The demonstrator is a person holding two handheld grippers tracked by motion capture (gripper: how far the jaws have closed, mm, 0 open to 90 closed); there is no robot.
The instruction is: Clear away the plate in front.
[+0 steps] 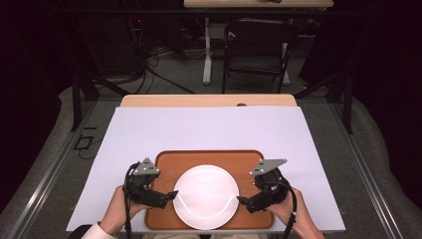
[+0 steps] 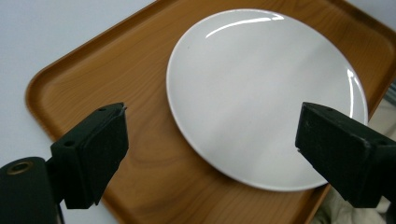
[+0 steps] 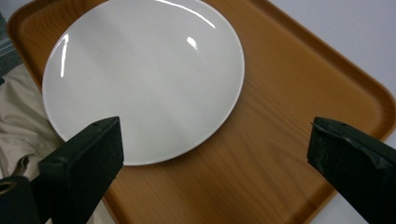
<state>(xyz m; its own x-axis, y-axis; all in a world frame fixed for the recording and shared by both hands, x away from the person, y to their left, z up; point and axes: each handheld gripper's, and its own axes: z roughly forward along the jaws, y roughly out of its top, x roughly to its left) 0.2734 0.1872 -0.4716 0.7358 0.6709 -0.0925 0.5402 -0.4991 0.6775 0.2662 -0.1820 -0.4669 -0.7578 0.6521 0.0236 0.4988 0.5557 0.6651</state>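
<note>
A round white plate [image 1: 205,196] lies on a brown wooden tray [image 1: 166,162] at the near edge of the table. My left gripper [image 1: 171,195] hovers at the plate's left rim, held in a hand, with its jaws pointing inward. At the right rim my right gripper [image 1: 240,200] mirrors it. In the left gripper view the plate [image 2: 261,93] and tray [image 2: 116,70] lie beyond the left gripper [image 2: 210,135], whose jaws stand wide apart and grip nothing. The right gripper [image 3: 215,149] is also wide open above the plate [image 3: 144,79] and tray [image 3: 289,116], apart from both.
A white sheet [image 1: 209,129] covers the tabletop around the tray. Beyond the far edge stand a black chair [image 1: 259,45], a table leg [image 1: 206,50] and floor cables [image 1: 144,64]. Beige cloth [image 3: 14,121] on the person's lap shows past the tray's near edge.
</note>
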